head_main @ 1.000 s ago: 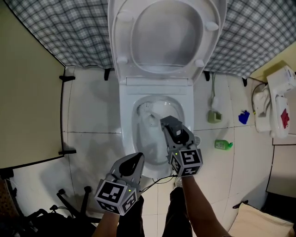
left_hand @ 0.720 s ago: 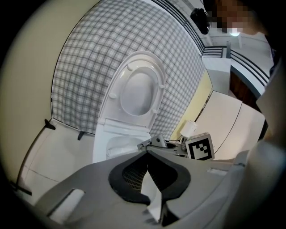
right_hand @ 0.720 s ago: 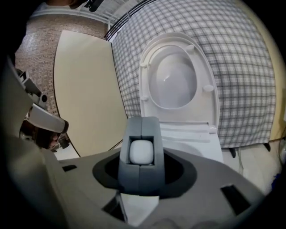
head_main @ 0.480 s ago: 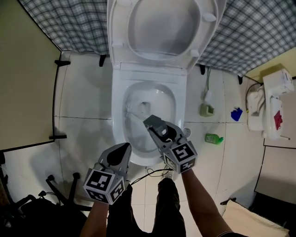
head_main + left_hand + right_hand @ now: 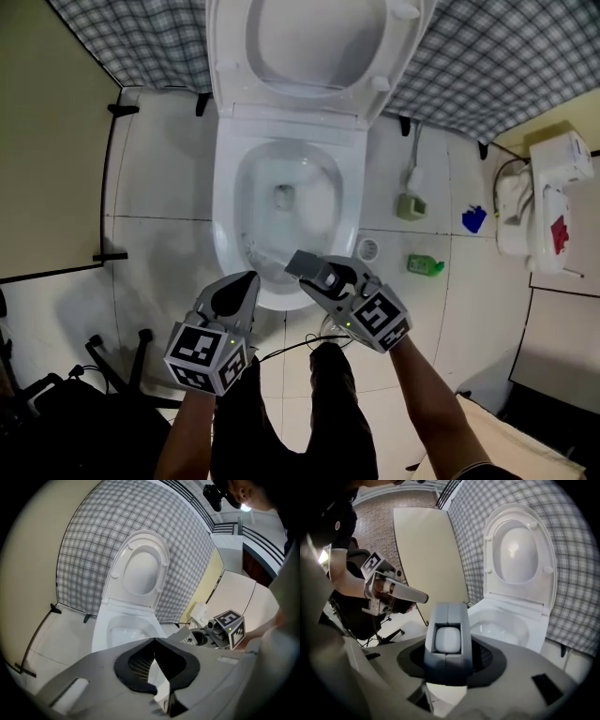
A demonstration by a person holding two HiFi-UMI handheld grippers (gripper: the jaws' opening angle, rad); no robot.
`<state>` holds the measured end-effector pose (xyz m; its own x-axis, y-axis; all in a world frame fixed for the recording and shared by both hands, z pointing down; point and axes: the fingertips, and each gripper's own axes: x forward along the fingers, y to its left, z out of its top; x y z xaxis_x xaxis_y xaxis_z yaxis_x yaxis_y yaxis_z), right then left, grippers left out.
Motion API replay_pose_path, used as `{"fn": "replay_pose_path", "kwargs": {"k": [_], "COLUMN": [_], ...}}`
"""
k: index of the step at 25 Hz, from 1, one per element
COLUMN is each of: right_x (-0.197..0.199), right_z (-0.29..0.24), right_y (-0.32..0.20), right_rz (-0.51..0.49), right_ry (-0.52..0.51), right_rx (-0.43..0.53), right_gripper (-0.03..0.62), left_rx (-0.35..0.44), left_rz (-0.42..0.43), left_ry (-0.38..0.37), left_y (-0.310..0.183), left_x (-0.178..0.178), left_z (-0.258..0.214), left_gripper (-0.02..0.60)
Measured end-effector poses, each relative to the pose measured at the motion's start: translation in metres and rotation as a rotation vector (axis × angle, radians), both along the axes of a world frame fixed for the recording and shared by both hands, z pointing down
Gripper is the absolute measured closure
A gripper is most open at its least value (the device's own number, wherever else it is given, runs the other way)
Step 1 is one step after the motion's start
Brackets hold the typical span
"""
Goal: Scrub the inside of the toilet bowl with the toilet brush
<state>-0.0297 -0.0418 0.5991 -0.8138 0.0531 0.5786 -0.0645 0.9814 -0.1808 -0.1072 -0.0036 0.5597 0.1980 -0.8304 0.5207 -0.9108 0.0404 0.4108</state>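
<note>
The white toilet (image 5: pixel 225 187) stands with lid and seat (image 5: pixel 309 47) raised against a checked cloth. My right gripper (image 5: pixel 302 264) hovers over the bowl's front rim, shut on the white handle end of the toilet brush (image 5: pixel 446 639). The thin brush shaft (image 5: pixel 267 255) runs down-left into the bowl, against its front-left wall. The brush head is hard to make out. My left gripper (image 5: pixel 246 279) hangs just outside the rim's front left; its jaws meet at the tips (image 5: pixel 153 640) with nothing between them. The bowl (image 5: pixel 501 625) lies ahead of both grippers.
On the tiled floor right of the toilet are a round white object (image 5: pixel 367 248), a green bottle (image 5: pixel 425 265), a pale green holder (image 5: pixel 409 203), a blue item (image 5: pixel 473 218) and a white unit (image 5: pixel 553 202). A beige panel (image 5: pixel 47 141) stands left; a black chair base (image 5: pixel 112 375) sits at lower left.
My right gripper has drawn back from over the middle of the bowl to its front rim, and the brush has swept toward the front-left wall. The left gripper stayed beside it.
</note>
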Motion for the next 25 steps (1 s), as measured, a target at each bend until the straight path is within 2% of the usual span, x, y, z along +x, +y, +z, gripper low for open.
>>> {"fn": "replay_pose_path", "kwargs": {"k": [7, 11, 18, 25], "right_x": [0.046, 0.055, 0.031, -0.012], "right_z": [-0.009, -0.012, 0.001, 0.012], "right_y": [0.008, 0.004, 0.009, -0.007], "right_rz": [-0.170, -0.199, -0.088, 0.124], "right_ry": [0.097, 0.135, 0.086, 0.034], "right_rx": [-0.021, -0.016, -0.020, -0.006], "right_gripper": [0.400, 0.401, 0.401, 0.401], "left_rx": [0.007, 0.001, -0.021, -0.015], "left_rz": [0.019, 0.016, 0.010, 0.015], "left_ry": [0.027, 0.027, 0.021, 0.037], "left_y": [0.001, 0.005, 0.008, 0.001], "left_x": [0.035, 0.036, 0.024, 0.021], "left_z": [-0.004, -0.003, 0.003, 0.001], "left_gripper": [0.580, 0.580, 0.580, 0.580]}}
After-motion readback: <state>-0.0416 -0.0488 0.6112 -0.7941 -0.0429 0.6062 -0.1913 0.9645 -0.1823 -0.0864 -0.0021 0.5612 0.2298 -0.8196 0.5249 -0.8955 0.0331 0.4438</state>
